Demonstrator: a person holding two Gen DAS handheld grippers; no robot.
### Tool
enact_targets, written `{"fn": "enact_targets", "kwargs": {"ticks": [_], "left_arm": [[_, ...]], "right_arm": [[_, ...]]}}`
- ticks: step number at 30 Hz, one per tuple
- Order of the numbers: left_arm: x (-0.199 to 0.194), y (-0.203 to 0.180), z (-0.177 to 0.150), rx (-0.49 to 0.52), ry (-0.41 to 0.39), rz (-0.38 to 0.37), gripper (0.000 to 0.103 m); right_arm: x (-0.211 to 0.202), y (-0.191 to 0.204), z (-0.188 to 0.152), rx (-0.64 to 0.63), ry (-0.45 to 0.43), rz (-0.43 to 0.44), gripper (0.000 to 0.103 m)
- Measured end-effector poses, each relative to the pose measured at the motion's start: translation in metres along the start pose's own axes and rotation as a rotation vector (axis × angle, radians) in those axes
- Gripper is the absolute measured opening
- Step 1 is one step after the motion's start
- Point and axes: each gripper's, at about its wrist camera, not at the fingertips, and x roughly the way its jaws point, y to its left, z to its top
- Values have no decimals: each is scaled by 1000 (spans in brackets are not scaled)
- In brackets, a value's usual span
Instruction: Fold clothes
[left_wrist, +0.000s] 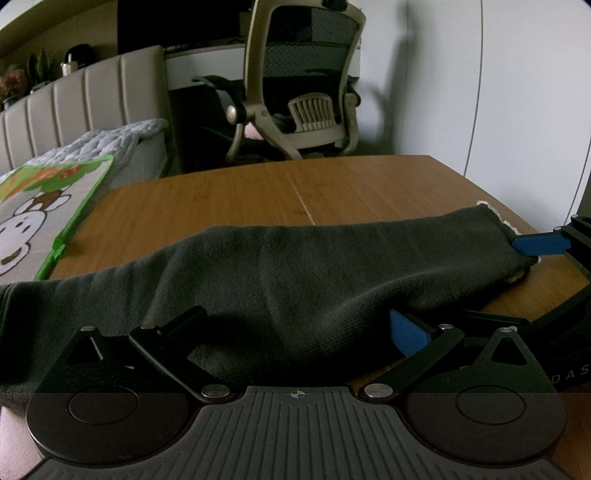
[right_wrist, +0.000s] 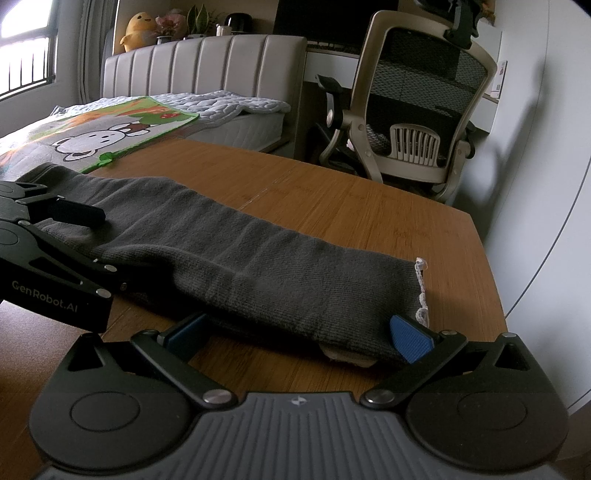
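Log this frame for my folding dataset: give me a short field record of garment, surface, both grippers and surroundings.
garment: dark grey knit garment, folded into a long band, white trim at one end
surface: wooden table
left gripper: open, fingers spread at the band's near edge
right gripper: open, at the near edge by the trimmed end
surroundings: office chair, bed with cartoon mat

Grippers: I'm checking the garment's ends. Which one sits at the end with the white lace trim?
The right gripper, open around the dark grey garment's white-trimmed end; the left gripper sits at the plain end.
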Motion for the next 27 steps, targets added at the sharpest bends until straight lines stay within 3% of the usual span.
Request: {"fn": "enact_targets", "kwargs": {"ticks": [27], "left_arm": [[3,1,4,-12,-3,14,103]], "right_arm": [[5,2,4,3,-1,-12,103]]}}
